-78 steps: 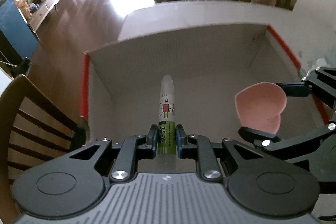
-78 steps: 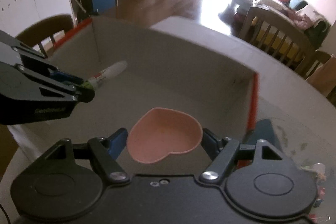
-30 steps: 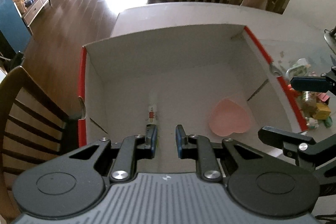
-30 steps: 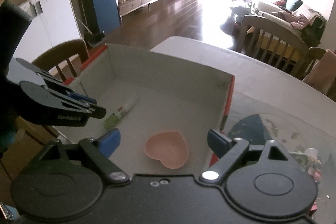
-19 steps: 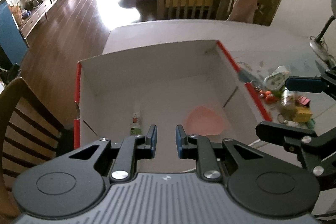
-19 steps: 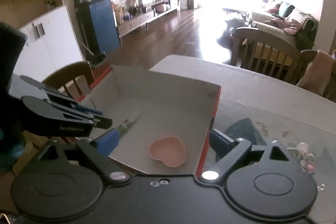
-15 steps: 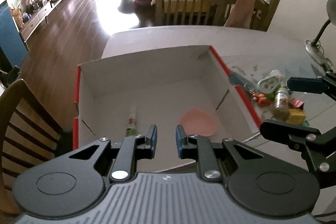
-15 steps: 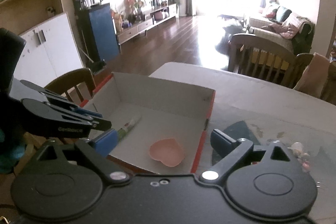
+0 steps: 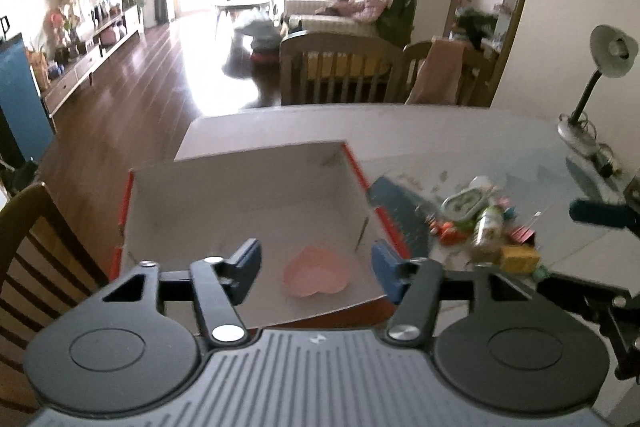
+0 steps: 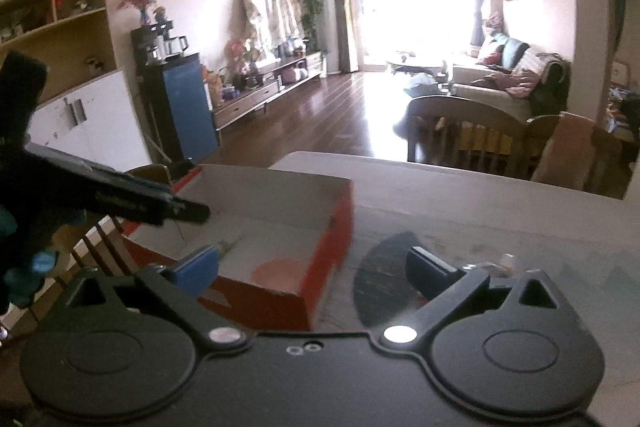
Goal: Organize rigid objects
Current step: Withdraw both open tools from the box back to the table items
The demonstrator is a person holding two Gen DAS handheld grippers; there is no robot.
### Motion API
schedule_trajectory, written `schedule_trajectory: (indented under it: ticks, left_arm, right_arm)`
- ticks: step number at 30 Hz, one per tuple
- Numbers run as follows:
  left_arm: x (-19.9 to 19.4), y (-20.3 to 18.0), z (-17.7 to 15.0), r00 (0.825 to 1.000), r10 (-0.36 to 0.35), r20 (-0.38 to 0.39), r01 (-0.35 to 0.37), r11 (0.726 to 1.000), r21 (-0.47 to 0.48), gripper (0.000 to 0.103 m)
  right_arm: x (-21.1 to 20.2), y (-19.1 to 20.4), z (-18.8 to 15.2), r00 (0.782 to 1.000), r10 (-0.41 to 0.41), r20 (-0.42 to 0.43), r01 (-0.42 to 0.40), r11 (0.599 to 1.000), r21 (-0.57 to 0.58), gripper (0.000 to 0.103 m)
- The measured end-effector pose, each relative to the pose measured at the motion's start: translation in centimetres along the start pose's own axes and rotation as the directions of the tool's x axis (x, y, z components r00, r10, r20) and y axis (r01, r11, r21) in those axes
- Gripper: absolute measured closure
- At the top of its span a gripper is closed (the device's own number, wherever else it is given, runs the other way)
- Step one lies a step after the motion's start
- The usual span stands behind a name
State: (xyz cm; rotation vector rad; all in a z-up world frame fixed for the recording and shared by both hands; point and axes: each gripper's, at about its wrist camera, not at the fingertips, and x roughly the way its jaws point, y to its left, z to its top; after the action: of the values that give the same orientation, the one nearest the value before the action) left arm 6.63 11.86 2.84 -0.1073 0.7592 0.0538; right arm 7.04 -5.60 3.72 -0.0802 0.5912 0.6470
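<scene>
An open cardboard box (image 9: 224, 183) with red edges stands on the table; it also shows in the right wrist view (image 10: 272, 195). A pink heart-shaped dish (image 9: 316, 277) lies on its floor near the front right, also seen in the right wrist view (image 10: 280, 273). The glue stick (image 10: 228, 247) lies in the box and shows only in the right wrist view. My left gripper (image 9: 316, 267) is open and empty, raised above the box's near wall. My right gripper (image 10: 312, 271) is open and empty, raised over the box's right wall.
Several small loose items (image 9: 488, 227) and a dark mat (image 9: 400, 207) lie on the glass table right of the box. A desk lamp (image 9: 596, 87) stands far right. A wooden chair (image 9: 36, 259) is at the left, more chairs (image 9: 340, 71) beyond the table.
Both grippers let go of the glue stick and pink dish in the box, then rose and pulled back. The left jaws have opened wider. The view shifted right toward the loose items.
</scene>
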Motion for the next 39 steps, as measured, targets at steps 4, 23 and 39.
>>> schedule_trajectory:
  ticks: [4, 23, 39]
  left_arm:
    - [0.1, -2.6, 0.2, 0.999, -0.021, 0.033, 0.021, 1.000, 0.001, 0.039]
    - [7.1, -13.7, -2.4, 0.993, -0.114, -0.009, 0.115, 0.993, 0.017, 0.019]
    - [15.4, -19.5, -6.2, 0.979, -0.142, -0.145, 0.148, 0.988, 0.036, 0.000]
  right_arm:
    - [-1.6, -2.6, -1.6, 0.999, -0.044, -0.006, 0.044, 0.999, 0.019, 0.003]
    - [-1.8, -12.8, -7.7, 0.981, -0.159, -0.108, 0.162, 0.987, 0.020, 0.004]
    - [3.8, -18.4, -12.7, 0.941, -0.175, -0.290, 0.169, 0.985, -0.046, 0.024]
